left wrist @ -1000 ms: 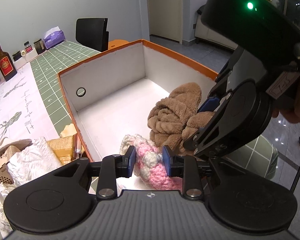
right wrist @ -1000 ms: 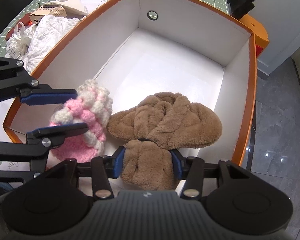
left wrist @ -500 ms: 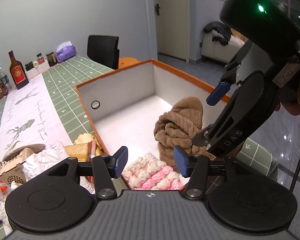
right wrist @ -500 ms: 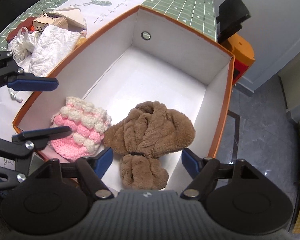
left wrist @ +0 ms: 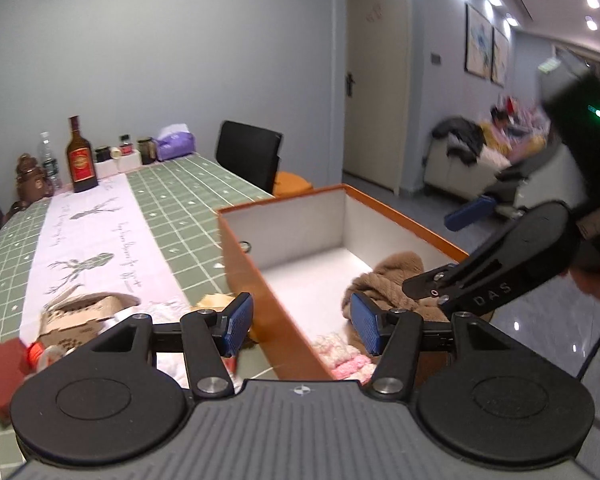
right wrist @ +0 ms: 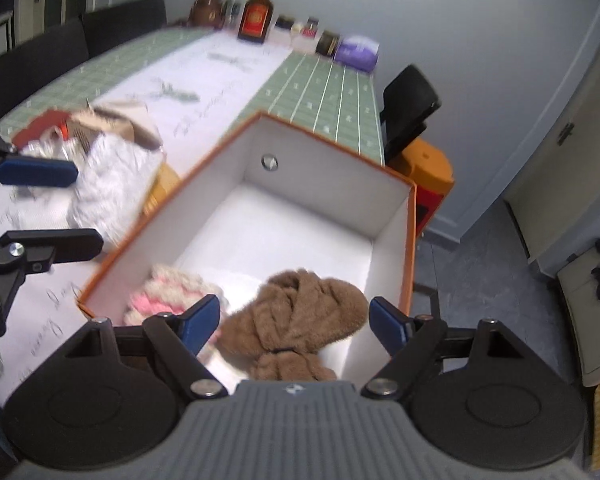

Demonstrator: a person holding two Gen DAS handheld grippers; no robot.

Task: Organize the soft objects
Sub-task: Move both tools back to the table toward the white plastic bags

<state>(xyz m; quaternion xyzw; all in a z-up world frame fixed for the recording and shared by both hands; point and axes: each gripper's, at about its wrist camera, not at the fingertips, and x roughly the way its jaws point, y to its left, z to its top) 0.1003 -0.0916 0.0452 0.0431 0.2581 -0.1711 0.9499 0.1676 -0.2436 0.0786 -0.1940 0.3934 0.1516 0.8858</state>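
An orange box with white inside stands at the table's edge. In it lie a brown fluffy cloth and a pink and white knitted piece, side by side at the near end. My left gripper is open and empty, raised above the box's near left wall. My right gripper is open and empty, raised above the brown cloth. The right gripper also shows in the left wrist view, and the left gripper in the right wrist view.
Left of the box lie a white fluffy item, a small cardboard piece, a red item and plastic wrap. Bottles and jars stand at the table's far end. A black chair and an orange stool stand beyond the box.
Both grippers opened and let go of the knitted piece and the brown cloth in the box, then pulled up and back. The views now tilt higher.
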